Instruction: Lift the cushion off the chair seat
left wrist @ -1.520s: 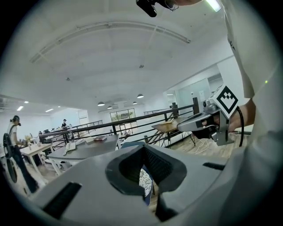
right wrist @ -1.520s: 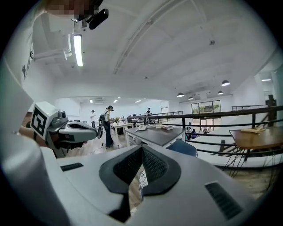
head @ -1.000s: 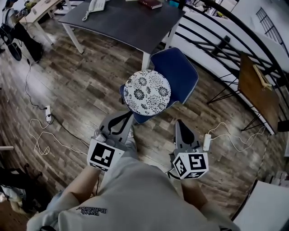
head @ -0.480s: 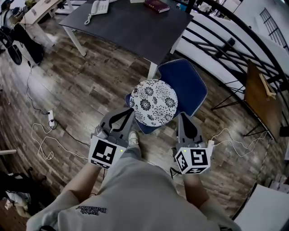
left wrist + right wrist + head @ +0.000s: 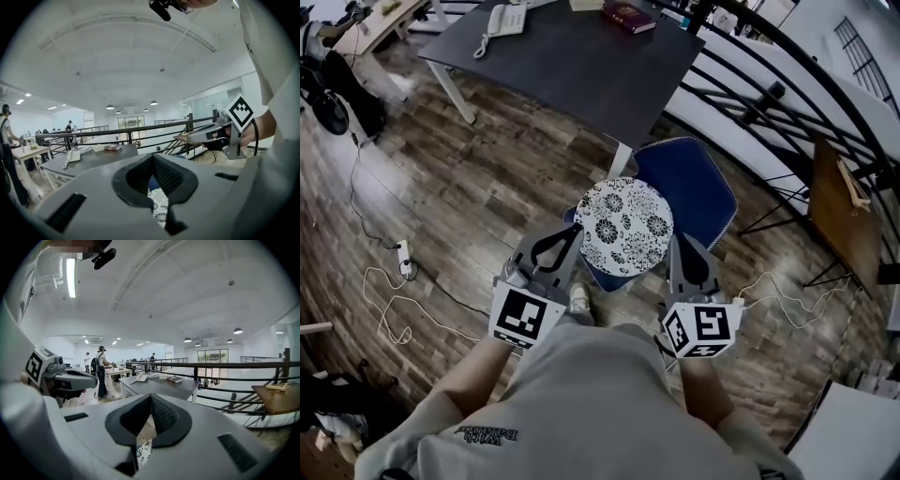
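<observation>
The round white cushion with black floral print (image 5: 625,226) lies on the blue padded chair (image 5: 694,187) and hides most of the seat. The left gripper (image 5: 573,232) and right gripper (image 5: 679,242) flank its near edge, both with jaws together and holding nothing. Whether they touch it cannot be judged. The lettering on the grey shirt (image 5: 487,433) is illegible.

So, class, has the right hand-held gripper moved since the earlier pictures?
Yes. The right hand-held gripper has moved forward toward the blue chair. In the head view its tip now appears next to the patterned cushion's edge, jaws shut.
</observation>
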`<state>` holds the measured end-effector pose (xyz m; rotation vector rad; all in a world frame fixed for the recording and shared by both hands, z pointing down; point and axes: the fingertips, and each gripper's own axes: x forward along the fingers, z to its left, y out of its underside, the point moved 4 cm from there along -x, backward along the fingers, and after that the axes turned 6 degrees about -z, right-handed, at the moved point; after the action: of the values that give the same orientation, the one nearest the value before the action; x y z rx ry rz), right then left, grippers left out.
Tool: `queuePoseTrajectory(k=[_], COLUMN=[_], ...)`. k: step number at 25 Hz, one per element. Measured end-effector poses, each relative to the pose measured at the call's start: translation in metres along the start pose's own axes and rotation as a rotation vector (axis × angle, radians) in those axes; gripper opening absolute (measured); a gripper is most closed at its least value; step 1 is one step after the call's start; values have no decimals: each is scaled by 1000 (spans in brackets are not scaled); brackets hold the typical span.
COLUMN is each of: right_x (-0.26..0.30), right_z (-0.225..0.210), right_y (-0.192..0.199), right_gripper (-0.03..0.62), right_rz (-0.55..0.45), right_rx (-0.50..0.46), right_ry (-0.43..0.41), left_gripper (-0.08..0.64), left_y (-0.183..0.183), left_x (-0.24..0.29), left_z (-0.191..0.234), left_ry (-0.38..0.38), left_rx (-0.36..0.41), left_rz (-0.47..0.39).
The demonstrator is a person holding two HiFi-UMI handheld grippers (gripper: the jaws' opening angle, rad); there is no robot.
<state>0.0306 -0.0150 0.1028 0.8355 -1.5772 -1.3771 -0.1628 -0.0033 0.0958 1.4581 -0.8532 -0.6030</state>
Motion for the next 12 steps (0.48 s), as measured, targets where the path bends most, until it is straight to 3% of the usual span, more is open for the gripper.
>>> queuePoseTrajectory(k=[12], right_x=[21], right_z=[4], right_y=[-2], right_gripper=[3], right_rz=[14], right_rx=[-75], right_ry=[18], left_gripper=[6], left_y=[-18], left_x=[19], left_z=[13], left_ry=[4], left_rx=[-20], left_rz=[-74])
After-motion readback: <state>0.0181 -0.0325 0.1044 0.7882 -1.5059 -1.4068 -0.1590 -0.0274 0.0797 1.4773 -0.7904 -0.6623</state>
